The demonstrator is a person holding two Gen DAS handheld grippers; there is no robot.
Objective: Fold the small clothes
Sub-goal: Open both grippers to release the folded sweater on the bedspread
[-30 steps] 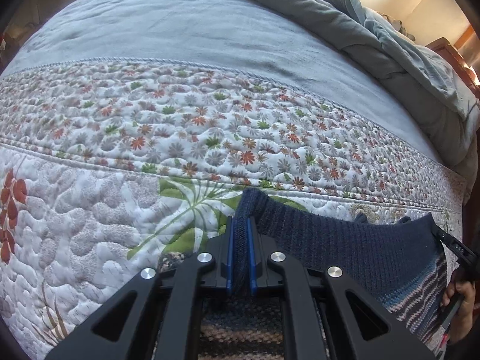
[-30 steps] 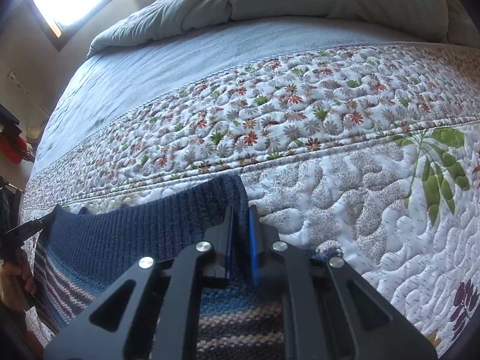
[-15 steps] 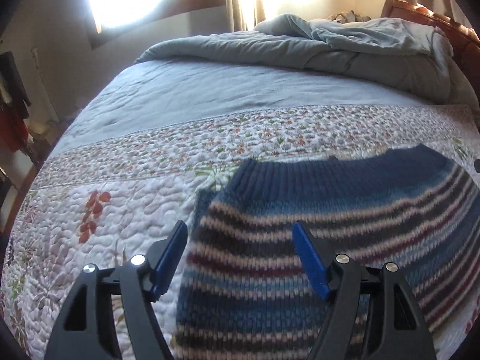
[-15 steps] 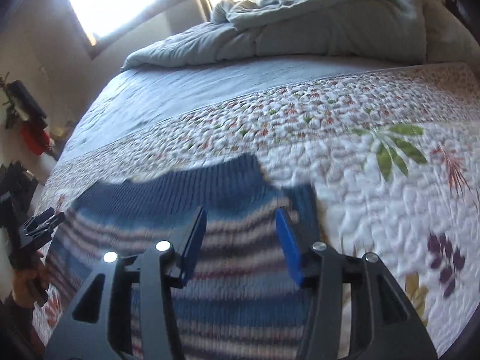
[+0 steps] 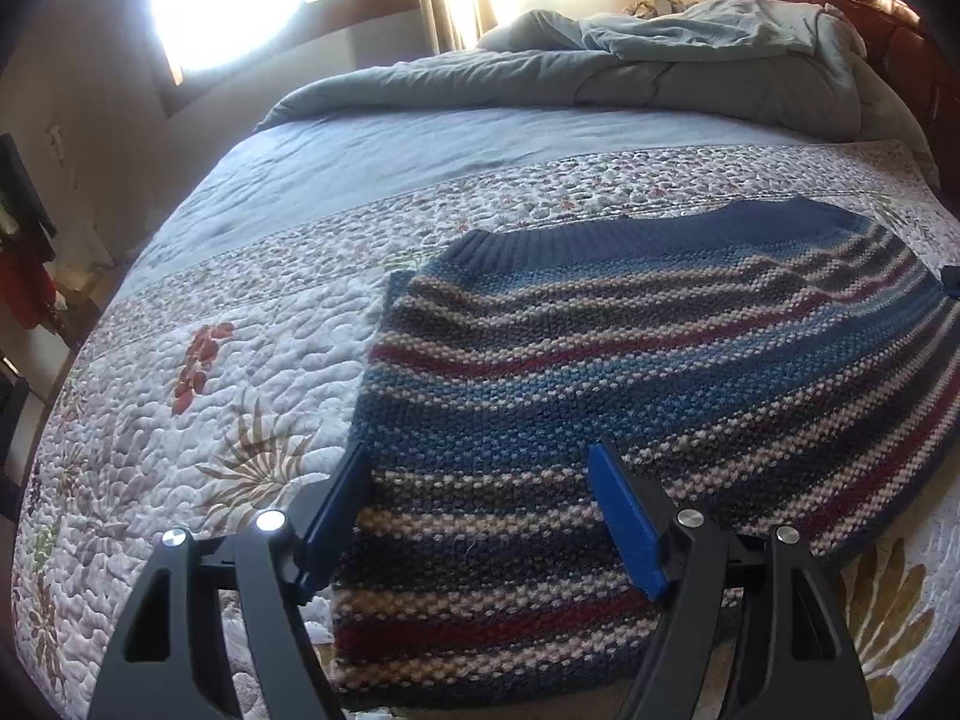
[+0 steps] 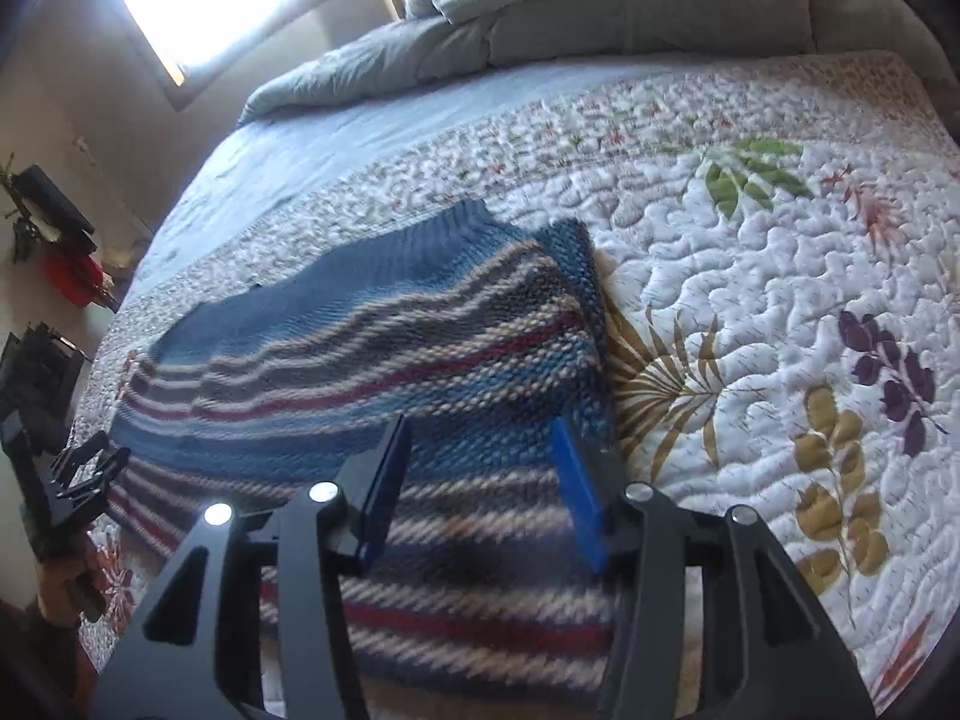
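A striped knit sweater [image 5: 660,348] in blue, cream and dark red lies flat on the floral quilt [image 5: 240,372], its navy ribbed band at the far edge. My left gripper [image 5: 480,456] hovers open above the sweater's near left part, nothing between its blue pads. In the right wrist view the same sweater [image 6: 360,348] spreads to the left, a folded layer showing at its right edge. My right gripper [image 6: 480,426] hangs over its near right part, jaws opening and holding nothing. The left gripper [image 6: 84,468] shows at that view's left edge, in a hand.
The quilt [image 6: 750,300] covers the near half of the bed, with a plain blue sheet [image 5: 420,150] beyond it. A rumpled grey duvet [image 5: 600,78] is heaped at the far end by a wooden headboard [image 5: 840,0]. Dark and red items [image 6: 72,276] stand beside the bed's left side.
Both grippers were shut on the sweater's navy band a second ago. They let go, opened, and drew back and up, and the sweater now lies flat.
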